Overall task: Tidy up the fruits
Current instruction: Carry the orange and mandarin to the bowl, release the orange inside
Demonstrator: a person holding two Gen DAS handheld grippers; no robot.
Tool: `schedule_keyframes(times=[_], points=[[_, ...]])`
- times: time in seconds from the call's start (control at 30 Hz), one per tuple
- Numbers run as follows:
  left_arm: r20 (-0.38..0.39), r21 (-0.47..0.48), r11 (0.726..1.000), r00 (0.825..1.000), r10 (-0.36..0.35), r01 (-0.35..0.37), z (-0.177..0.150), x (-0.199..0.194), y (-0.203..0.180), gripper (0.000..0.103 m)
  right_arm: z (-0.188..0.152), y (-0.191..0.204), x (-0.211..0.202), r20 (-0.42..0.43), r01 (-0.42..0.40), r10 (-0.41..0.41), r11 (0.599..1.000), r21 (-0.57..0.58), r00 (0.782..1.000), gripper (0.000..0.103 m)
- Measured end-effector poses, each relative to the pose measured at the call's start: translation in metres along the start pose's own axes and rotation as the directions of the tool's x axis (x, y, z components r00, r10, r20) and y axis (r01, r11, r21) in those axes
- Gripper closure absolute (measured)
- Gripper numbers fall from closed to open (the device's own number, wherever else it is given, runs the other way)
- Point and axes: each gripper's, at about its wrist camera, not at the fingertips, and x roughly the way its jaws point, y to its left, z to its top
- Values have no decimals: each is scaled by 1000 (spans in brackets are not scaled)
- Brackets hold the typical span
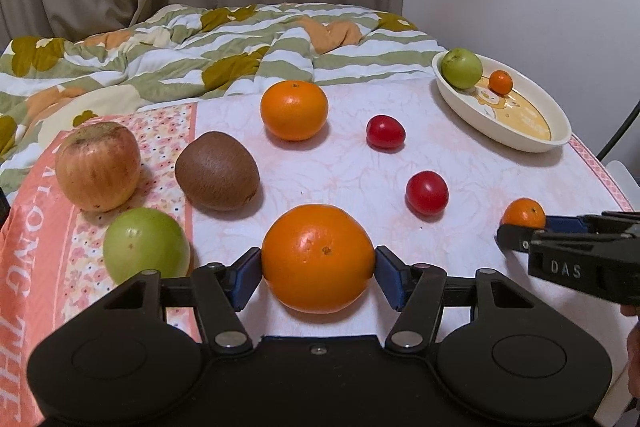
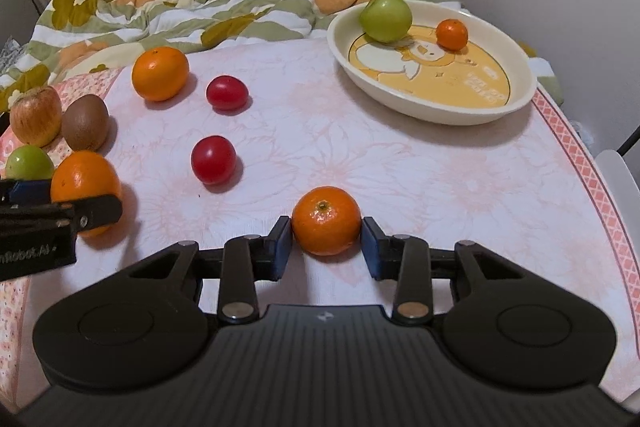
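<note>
My left gripper (image 1: 318, 273) is shut on a large orange (image 1: 318, 259) that rests on the table; its blue pads (image 1: 246, 279) touch both sides. My right gripper (image 2: 326, 241) is shut on a small mandarin (image 2: 326, 221), also on the table, with the pads against its sides. The cream oval dish (image 2: 516, 103) at the back right holds a green fruit (image 2: 386, 17) and a small mandarin (image 2: 452, 34). Loose on the table are another orange (image 1: 294, 109), two red tomatoes (image 1: 385, 132) (image 1: 427, 192), a kiwi (image 1: 217, 170), an apple (image 1: 98, 165) and a green fruit (image 1: 146, 243).
A flower-patterned quilt (image 1: 200, 55) lies bunched behind the table, with curtains and a white wall beyond. The table edge (image 2: 592, 179) curves along the right, with a white chair part beside it. The dish also shows in the left wrist view (image 1: 520, 143).
</note>
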Motion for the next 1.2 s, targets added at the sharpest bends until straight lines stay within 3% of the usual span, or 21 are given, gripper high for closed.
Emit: schedule_keyframes(times=[0.3, 0.7, 0.97, 1.2], points=[[47, -13, 1000, 999, -20, 21, 0, -29, -4, 38, 4, 1, -24, 37, 0, 0, 1000, -6, 999, 51], [149, 20, 999, 987, -52, 50, 23, -88, -27, 38, 13, -16, -91, 79, -15, 14, 1000, 14, 997, 51], [197, 46, 996, 977, -78, 71, 49, -100, -69, 38, 32, -64, -122, 118, -12, 9, 1000, 28, 993, 51], [216, -24, 998, 975, -48, 55, 68, -95, -120, 38, 60, -122, -128, 135, -46, 48, 999, -23, 990, 51]])
